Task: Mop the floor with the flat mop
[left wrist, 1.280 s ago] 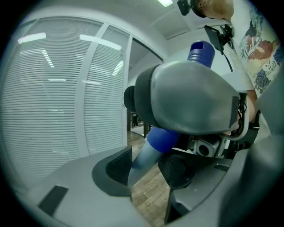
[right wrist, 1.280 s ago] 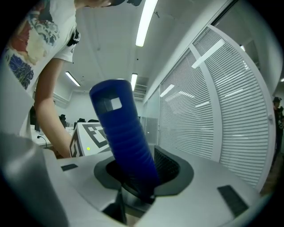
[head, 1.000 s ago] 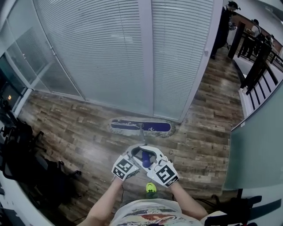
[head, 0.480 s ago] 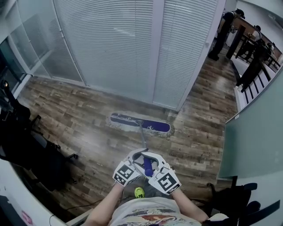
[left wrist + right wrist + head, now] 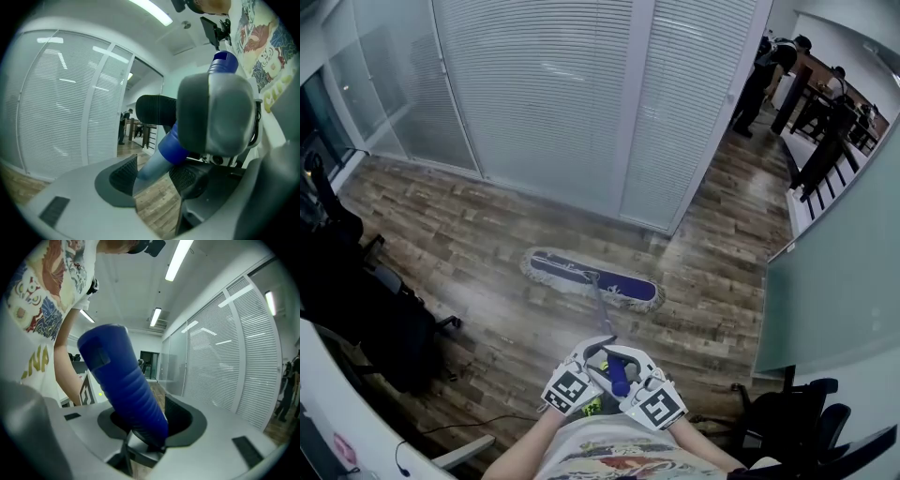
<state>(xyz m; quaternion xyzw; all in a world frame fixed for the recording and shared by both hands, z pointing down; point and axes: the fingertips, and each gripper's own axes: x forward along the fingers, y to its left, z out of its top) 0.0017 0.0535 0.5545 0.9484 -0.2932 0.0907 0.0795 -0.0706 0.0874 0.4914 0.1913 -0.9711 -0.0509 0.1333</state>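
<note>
Left gripper (image 5: 152,174) and right gripper (image 5: 143,423) both clamp the near, blue-gripped end of the thin grey mop pole (image 5: 602,307), which slopes away to the blue fringed flat mop head (image 5: 591,278), lying left-right on brown plank floor (image 5: 469,244) near white blinds (image 5: 544,94).

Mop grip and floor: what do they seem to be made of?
The blue ribbed mop grip looks like matte moulded plastic or rubber, judging by its ridges. The brown plank floor looks like wood or wood-look laminate: grain, seams, slight sheen.
</note>
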